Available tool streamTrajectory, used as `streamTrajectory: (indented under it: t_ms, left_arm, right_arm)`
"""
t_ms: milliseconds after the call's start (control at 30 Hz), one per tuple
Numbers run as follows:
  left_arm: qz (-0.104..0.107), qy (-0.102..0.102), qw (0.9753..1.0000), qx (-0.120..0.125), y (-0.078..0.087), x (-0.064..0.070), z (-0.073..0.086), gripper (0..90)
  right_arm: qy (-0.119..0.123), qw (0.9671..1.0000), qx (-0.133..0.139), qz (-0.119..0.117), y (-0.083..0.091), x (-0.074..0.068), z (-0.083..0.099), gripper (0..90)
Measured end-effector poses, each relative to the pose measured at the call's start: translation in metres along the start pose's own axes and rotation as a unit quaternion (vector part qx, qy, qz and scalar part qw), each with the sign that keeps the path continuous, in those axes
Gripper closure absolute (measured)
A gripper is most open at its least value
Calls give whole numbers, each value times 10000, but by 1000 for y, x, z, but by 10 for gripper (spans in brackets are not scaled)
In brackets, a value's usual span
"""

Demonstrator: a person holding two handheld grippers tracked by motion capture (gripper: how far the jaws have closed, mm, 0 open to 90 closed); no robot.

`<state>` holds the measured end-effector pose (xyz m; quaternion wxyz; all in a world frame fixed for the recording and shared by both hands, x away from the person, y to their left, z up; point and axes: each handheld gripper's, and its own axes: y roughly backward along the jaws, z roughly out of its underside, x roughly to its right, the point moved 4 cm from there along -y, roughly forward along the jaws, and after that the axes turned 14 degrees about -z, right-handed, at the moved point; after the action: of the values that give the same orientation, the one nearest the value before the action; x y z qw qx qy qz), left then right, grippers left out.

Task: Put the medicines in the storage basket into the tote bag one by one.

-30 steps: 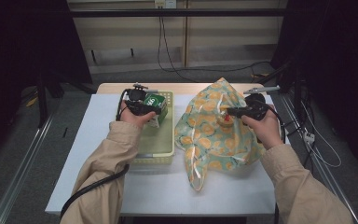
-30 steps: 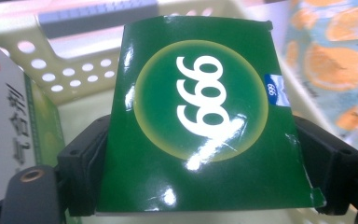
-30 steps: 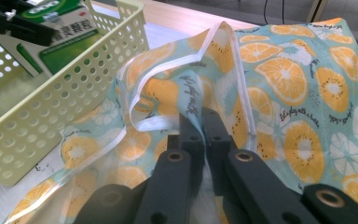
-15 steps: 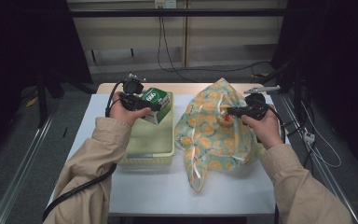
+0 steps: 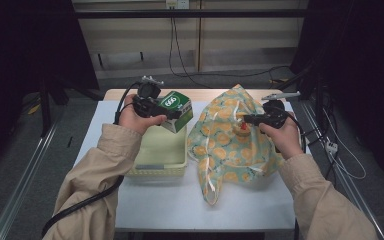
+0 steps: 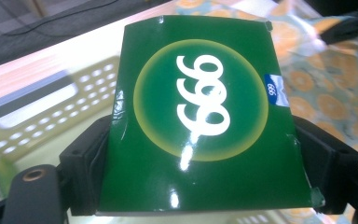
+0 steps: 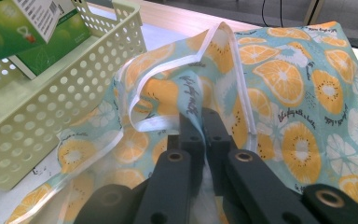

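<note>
Above the pale-green perforated plastic basket (image 5: 161, 155), the left tool (image 5: 172, 115) had lifted the glossy green cardboard box (image 5: 177, 110) clear, clamped, towards the orange-print fabric bag (image 5: 230, 145) pinched open by the right tool (image 5: 246, 119).

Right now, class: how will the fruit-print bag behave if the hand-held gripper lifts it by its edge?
The fruit-print bag probably droops: it lies rumpled and folded on the table. Its thin cloth looks light. Pinched in the right hand-held gripper, the edge bunches, so the mouth may sag shut.

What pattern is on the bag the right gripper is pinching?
Orange and lemon slices on pale blue-green fabric, white trim; the bag shows best in the right gripper view.
</note>
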<state>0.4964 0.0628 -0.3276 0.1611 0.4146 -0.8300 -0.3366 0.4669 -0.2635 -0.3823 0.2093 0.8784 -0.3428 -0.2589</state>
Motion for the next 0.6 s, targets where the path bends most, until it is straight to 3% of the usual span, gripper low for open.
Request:
streamTrajectory:
  t_ms: [100, 233, 367, 600]
  left_arm:
    - [138, -208, 9997, 34, 2, 14, -4, 177]
    - [366, -326, 9988, 91, 4, 33, -9, 177]
    - [574, -588, 9966, 95, 2, 58, -11, 177]
    - [806, -819, 9934, -5, -17, 91, -6, 176]
  right_arm:
    - [-6, 10000, 13, 4, 0, 0, 0, 898]
    - [-7, 10000, -3, 24, 0, 1, 0, 898]
    - [-6, 10000, 20, 33, 0, 0, -1, 898]
    - [22, 10000, 42, 26, 1, -2, -2, 898]
